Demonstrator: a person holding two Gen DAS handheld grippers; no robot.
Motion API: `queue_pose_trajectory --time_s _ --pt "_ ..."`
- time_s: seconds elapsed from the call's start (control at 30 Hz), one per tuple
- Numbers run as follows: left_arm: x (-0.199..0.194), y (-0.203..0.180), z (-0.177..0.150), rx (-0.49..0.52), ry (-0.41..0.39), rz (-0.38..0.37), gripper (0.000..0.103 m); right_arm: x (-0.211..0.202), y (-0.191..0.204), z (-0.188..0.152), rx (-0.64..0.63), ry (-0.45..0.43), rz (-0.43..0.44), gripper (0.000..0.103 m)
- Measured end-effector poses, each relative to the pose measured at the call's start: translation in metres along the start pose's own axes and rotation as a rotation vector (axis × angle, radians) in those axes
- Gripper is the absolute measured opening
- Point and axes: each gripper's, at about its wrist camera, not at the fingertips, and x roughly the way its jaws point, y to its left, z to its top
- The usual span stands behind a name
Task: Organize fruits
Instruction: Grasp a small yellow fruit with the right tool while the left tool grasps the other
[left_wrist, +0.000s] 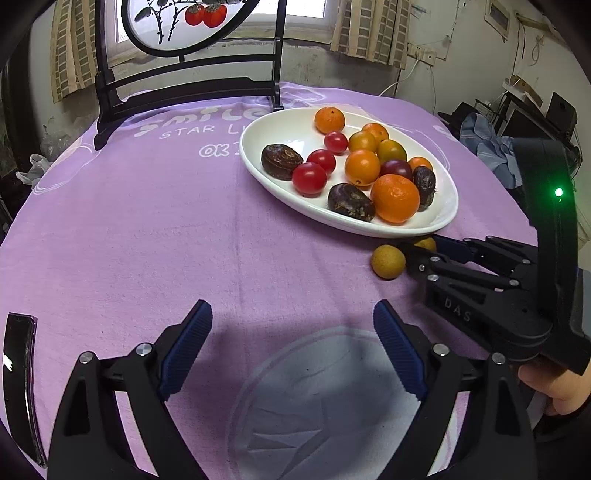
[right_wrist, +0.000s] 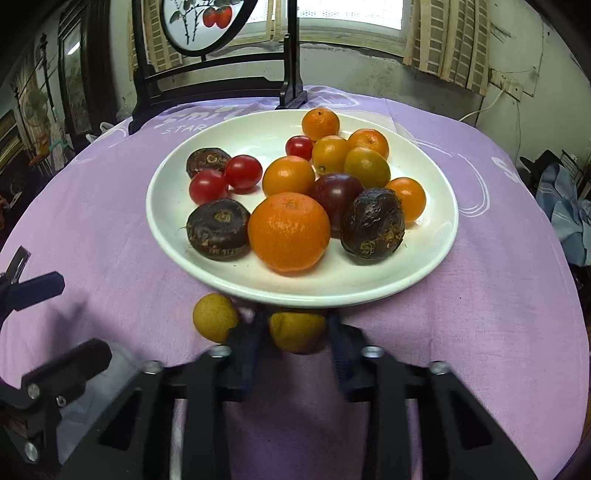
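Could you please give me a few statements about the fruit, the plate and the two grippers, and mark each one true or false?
1. The right gripper has its fingers closed around a yellow-brown fruit on the cloth just in front of the plate. True.
2. The left gripper is holding a red tomato. False: it is open with nothing between its fingers, above the purple cloth.
3. All the fruit is already on the plate. False: a second yellow-brown fruit also lies on the cloth beside it.
4. Three red tomatoes are on the plate. True.
5. The plate is square and black. False: it is oval and white.
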Motion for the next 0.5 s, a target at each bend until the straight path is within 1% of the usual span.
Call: queue_pose_trajectory --time_s 0.17,0.33,0.4,0.5 --pt "0.003 -0.002 -0.002 0.001 0.014 -0.013 0.087 -0.022 -0.009 -0.015 0.028 -0.017 -0.004 0.03" --pt "0.006 -0.007 -0.004 0.01 0.023 -0.028 0.087 -0.048 -0.032 -0.051 0.101 -0.002 0.001 0.03" --pt "0.007 -0.011 -0.006 0.023 0.023 -0.031 0.087 -0.054 -0.039 -0.062 0.119 0.003 -0.012 0.03" --pt "0.007 -0.02 -0.009 0.043 0.025 -0.044 0.087 -0.061 -0.047 -0.075 0.143 0.0 0.001 0.03"
